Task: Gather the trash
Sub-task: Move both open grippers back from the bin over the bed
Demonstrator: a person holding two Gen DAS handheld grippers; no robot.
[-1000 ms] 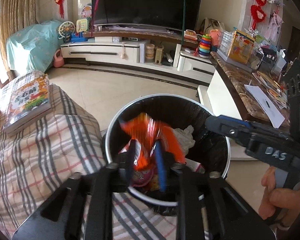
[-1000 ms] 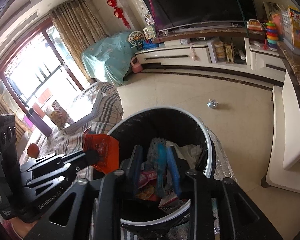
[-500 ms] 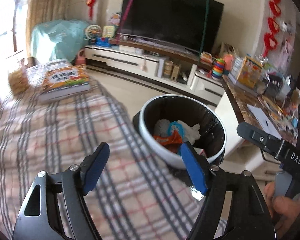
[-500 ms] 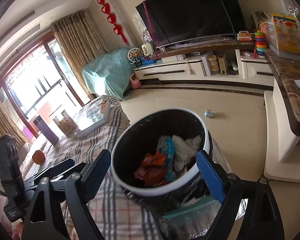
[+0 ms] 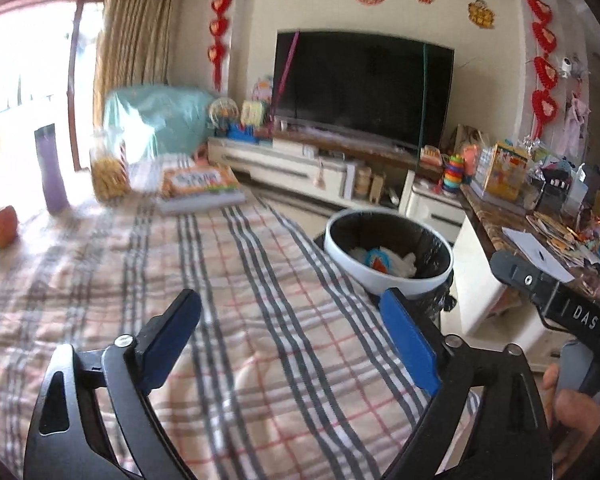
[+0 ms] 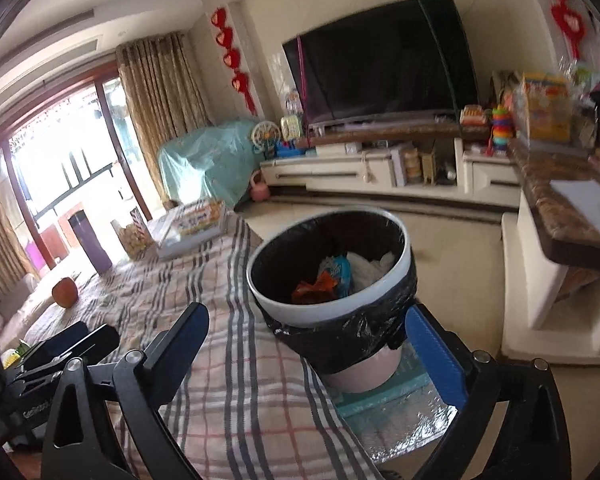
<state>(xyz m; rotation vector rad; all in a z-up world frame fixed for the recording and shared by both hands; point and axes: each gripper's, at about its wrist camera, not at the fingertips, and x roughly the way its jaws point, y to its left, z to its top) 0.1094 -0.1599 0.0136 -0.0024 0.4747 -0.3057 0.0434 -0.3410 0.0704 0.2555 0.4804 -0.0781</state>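
Both grippers hang with fingers spread wide and nothing in them: the left gripper (image 5: 288, 340) low in its frame over the plaid cloth (image 5: 220, 280), the right gripper (image 6: 312, 344) just before the trash bin (image 6: 332, 280) at centre frame. The bin, black liner folded over its white rim, holds an orange wrapper (image 6: 314, 285) and white tissue (image 6: 370, 266). I'd judge a drop-off finished, so next comes finding further litter; only a small yellow-green scrap (image 6: 14, 354) shows at the far left edge, too small to identify.

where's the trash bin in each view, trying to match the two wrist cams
Left wrist: the trash bin sits right of centre, just past the plaid cloth's edge, above the right blue finger pad.
Right wrist: the trash bin is at centre, between and beyond the open fingers.
Shared landmark: the black TV on the far wall, behind the bin in both.
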